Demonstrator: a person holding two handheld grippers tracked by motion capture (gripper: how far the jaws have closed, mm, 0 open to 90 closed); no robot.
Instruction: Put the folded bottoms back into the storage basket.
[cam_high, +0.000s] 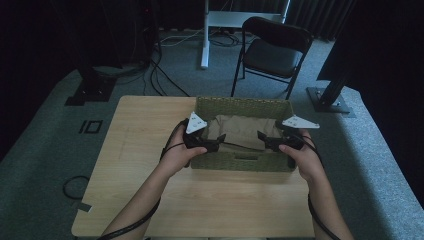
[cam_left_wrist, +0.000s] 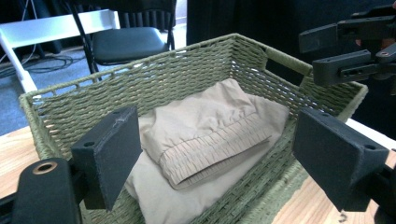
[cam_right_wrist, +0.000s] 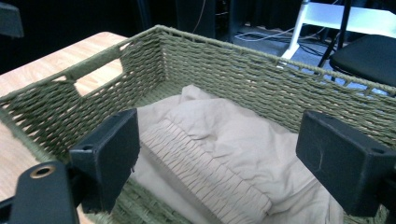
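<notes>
both sets of black jaws are seen wide apart with nothing between them, left gripper (cam_high: 216, 143) and right gripper (cam_high: 261, 138) held over the green woven basket (cam_high: 240, 162), where the folded beige garment (cam_left_wrist: 210, 140) lies ungrasped, so lifting is judged outstanding

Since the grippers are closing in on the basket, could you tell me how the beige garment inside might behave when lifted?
The garment looks floppy: soft creased folds, so it would likely unfold and drape. Its gathered waistband should offer grip. Probably light; the basket should stay put.
</notes>
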